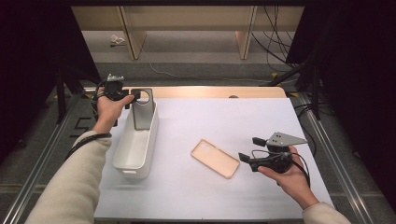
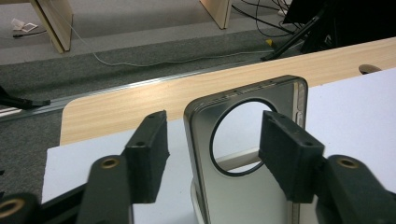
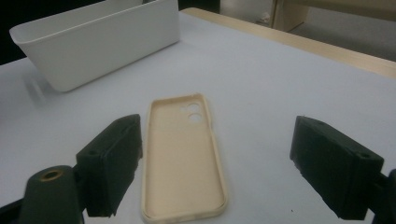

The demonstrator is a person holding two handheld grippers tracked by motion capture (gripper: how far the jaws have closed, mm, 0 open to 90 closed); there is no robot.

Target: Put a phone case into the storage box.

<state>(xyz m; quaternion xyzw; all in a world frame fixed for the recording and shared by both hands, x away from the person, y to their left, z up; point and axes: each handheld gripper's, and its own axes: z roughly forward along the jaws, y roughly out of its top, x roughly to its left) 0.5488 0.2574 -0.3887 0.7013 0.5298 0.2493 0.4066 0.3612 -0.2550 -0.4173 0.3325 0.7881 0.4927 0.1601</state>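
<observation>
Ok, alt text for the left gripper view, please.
A grey phone case with a large round camera cutout stands upright between the left tool's open black jaws, neither pad pressing it. Behind lie the white table surface, a wooden edge and grey floor.

I see a grey case in the white bin, a beige case, black jaws, a white desk.

Bright overhead light on the white table, dark surroundings, soft shadows, near foreground blurred
</observation>
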